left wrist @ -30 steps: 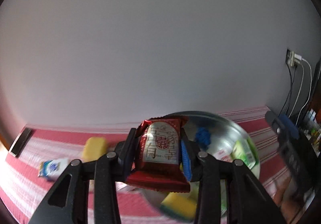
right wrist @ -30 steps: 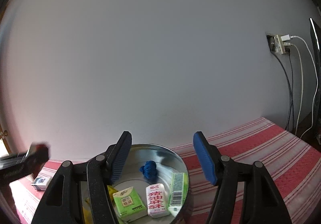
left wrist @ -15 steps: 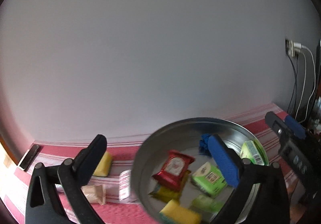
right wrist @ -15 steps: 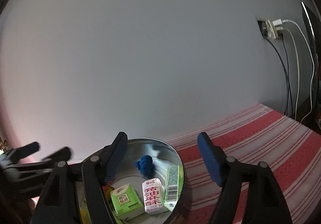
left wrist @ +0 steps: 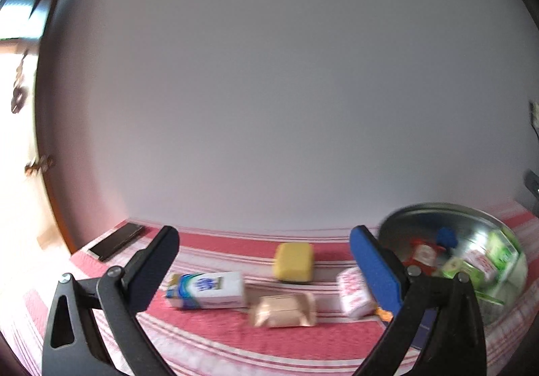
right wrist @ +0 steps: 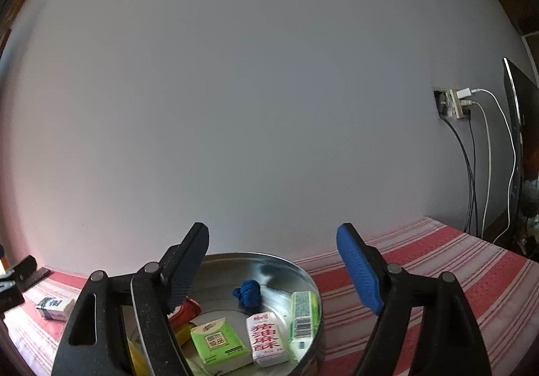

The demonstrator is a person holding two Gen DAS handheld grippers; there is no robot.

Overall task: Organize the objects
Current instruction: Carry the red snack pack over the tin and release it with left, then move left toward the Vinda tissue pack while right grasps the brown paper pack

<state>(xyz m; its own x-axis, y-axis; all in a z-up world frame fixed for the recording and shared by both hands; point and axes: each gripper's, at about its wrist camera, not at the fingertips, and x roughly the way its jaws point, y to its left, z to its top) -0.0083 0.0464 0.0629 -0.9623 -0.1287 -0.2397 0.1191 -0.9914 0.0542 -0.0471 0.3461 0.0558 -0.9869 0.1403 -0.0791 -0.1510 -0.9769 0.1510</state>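
My left gripper (left wrist: 262,241) stands wide open and holds nothing. It hangs over loose items on the red striped cloth: a white and blue box (left wrist: 205,290), a yellow sponge (left wrist: 293,263), a gold wrapper (left wrist: 284,310) and a white and red packet (left wrist: 353,295). The metal bowl (left wrist: 448,209) lies to its right, with the red packet (left wrist: 422,253) inside. My right gripper (right wrist: 273,238) hovers over the bowl (right wrist: 256,255), jaws opening, nothing between them. In the bowl lie a blue knot (right wrist: 247,292), a green box (right wrist: 217,340), a white packet (right wrist: 266,334) and a green barcode packet (right wrist: 303,312).
A phone (left wrist: 116,241) lies at the cloth's far left corner by the wall. A wall socket (right wrist: 453,103) with hanging cables and a dark screen edge (right wrist: 513,127) stand at the right. The left gripper's tip (right wrist: 20,271) shows at the left edge of the right wrist view.
My left gripper let go of the red packet, which dropped into the bowl, then opened wide and swung left over the loose items. My right gripper's jaws spread wider.
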